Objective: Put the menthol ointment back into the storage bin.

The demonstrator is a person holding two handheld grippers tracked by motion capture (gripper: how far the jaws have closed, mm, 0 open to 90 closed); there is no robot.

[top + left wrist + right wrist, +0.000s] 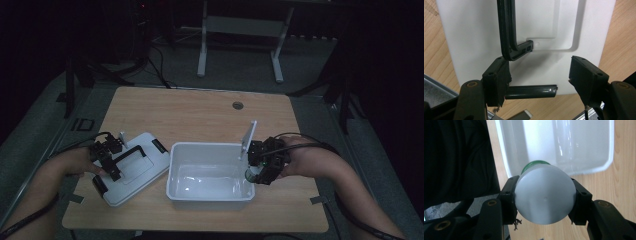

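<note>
White and round-capped, the bottle (545, 195) sits pinched between the two black fingers (507, 195) of the right gripper (545, 197), which press on the cap from either side; a green band shows just beyond the cap. In the high view the right gripper (260, 167) holds the bottle (251, 174) at the right-hand wall of the white tub (210, 197), whose open inside lies just past the fingertips. Over at the left gripper (539, 75), the fingers (495, 80) are spread apart and grip nothing; one finger touches the corner of the black handle (510, 40) on the white lid (474, 32), which lies flat on the wooden table (190, 112) beneath the fingers. In the high view the left gripper (107, 155) rests on that lid (150, 172), just beside the tub.
</note>
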